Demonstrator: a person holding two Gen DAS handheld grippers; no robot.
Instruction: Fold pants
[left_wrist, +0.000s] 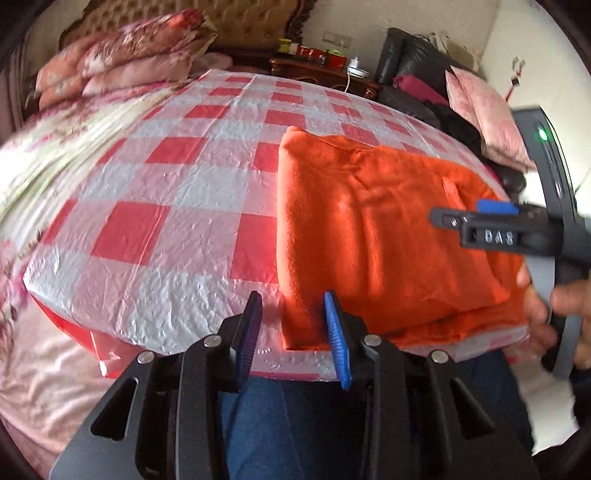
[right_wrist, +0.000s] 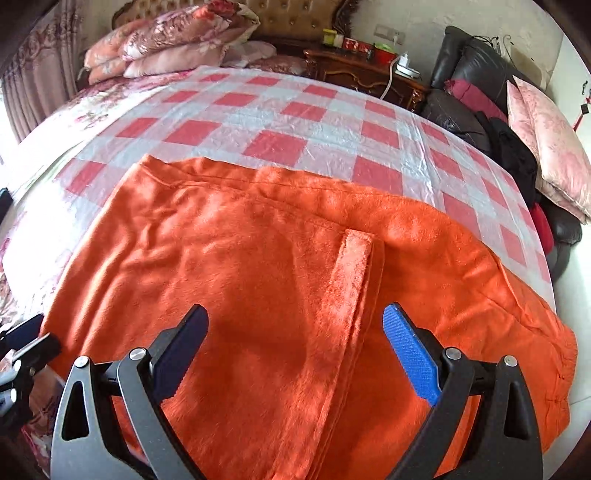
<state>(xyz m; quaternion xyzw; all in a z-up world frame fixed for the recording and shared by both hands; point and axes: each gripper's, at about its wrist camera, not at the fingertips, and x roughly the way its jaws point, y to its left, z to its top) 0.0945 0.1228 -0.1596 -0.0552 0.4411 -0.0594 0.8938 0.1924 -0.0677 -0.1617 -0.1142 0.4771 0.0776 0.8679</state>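
Pants (right_wrist: 280, 295), orange and fleecy, lie folded into a flat stack on a red-and-white checked plastic sheet (right_wrist: 280, 122) spread over the bed. The stack sits at the near edge of the sheet, toward its right-hand side as seen from the foot of the bed. A narrow strip of fabric lies folded over on the top layer, running toward the near edge.

Left gripper (left_wrist: 293, 332): jaws partly apart, nothing between the blue pads. It hangs over the near edge of the sheet, at the near left corner of the pants; the right-hand pad overlaps that corner in the left wrist view, but contact cannot be confirmed.

Right gripper (right_wrist: 295, 350): jaws wide apart, empty, poised above the middle of the stack. Whether the pads touch the fabric cannot be told. From the left wrist view the same tool (left_wrist: 480, 221) is seen side-on over the right half of the pants, held by a hand (left_wrist: 554, 314).

Pink floral pillows (right_wrist: 173, 40) are piled at the headboard. A dark wooden nightstand (right_wrist: 365, 70) stands beyond the bed's far corner.
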